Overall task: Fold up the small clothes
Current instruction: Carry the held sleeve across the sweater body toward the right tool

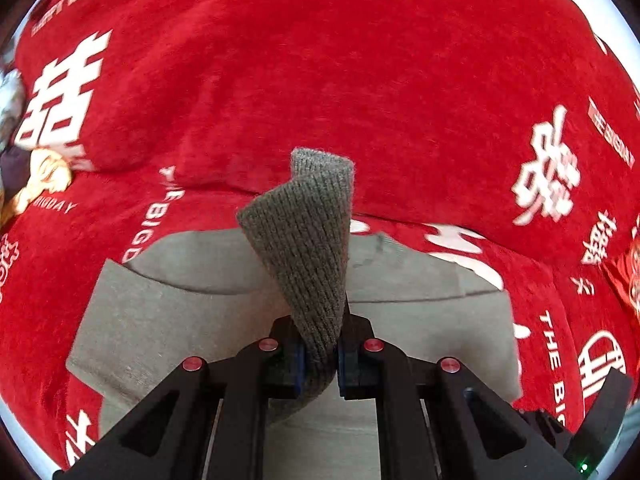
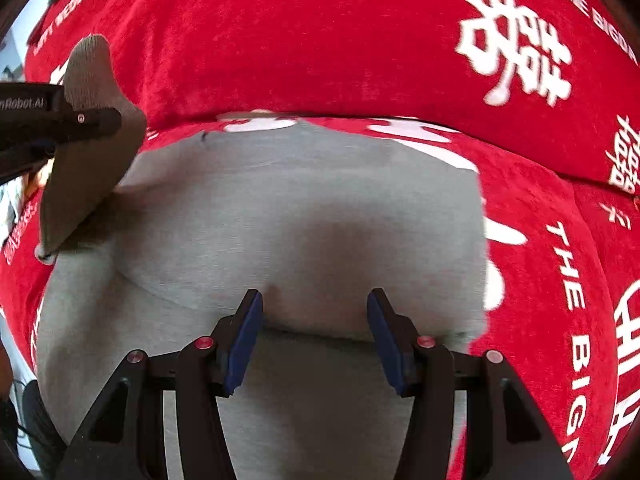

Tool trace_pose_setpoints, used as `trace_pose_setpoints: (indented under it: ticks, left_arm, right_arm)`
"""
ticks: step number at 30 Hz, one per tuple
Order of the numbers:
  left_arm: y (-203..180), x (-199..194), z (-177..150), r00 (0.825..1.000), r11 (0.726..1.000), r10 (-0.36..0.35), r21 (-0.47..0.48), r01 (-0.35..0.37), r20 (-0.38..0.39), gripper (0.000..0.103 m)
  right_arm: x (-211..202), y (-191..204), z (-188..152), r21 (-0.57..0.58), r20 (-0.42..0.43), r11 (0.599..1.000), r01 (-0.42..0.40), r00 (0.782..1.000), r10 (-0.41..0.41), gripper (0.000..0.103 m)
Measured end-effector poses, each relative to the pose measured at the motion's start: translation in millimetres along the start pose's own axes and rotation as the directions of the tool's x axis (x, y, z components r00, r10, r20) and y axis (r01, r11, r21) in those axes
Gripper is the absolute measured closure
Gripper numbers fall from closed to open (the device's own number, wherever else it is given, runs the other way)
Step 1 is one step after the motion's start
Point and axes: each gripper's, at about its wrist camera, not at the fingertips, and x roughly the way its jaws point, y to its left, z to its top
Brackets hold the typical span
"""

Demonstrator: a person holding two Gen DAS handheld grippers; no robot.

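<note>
A small grey garment (image 2: pixel 304 208) lies flat on a red blanket (image 2: pixel 320 40); it also shows in the left wrist view (image 1: pixel 168 312). My left gripper (image 1: pixel 320 354) is shut on the garment's ribbed grey cuff (image 1: pixel 308 240), which stands up lifted above the body. In the right wrist view the left gripper (image 2: pixel 96 118) holds that cuff (image 2: pixel 86 80) at the far left. My right gripper (image 2: pixel 316 312) is open, just above the garment's near part, with a fold of cloth between its blue pads (image 2: pixel 244 340).
The red blanket (image 1: pixel 360 80) with white characters and lettering covers the whole surface and rises in a ridge behind the garment. A tan and dark object (image 1: pixel 36 180) lies at the far left edge.
</note>
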Motion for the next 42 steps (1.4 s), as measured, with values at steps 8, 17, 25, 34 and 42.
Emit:
trace_pose_setpoints:
  ticks: [8, 17, 25, 34, 42]
  left_arm:
    - [-69, -1, -16, 0.999, 0.993, -0.038, 0.108, 0.039, -0.017, 0.091]
    - [-99, 0, -41, 0.998, 0.984, -0.043, 0.17, 0.051, -0.047, 0.091]
    - [-88, 21, -45, 0.982, 0.985, -0.132, 0.096, 0.145, -0.132, 0.091]
    - [-105, 38, -54, 0.975, 0.981, -0.143, 0.104, 0.162, -0.169, 0.091]
    - [-103, 63, -73, 0.959, 0.982, -0.16, 0.063, 0.179, -0.234, 0.09]
  right_arm:
    - [-6, -34, -5, 0.041, 0.03, 0.999, -0.023, 0.999, 0.022, 0.045]
    - [-16, -42, -13, 0.02, 0.064, 0.999, -0.035, 0.997, 0.034, 0.045]
    - [-33, -53, -14, 0.018, 0.09, 1.0, 0.015, 0.996, -0.016, 0.042]
    - [-36, -71, -27, 0.037, 0.082, 0.997, 0.068, 0.994, -0.071, 0.041]
    - [-29, -81, -39, 0.052, 0.06, 0.996, 0.069, 0.996, -0.072, 0.041]
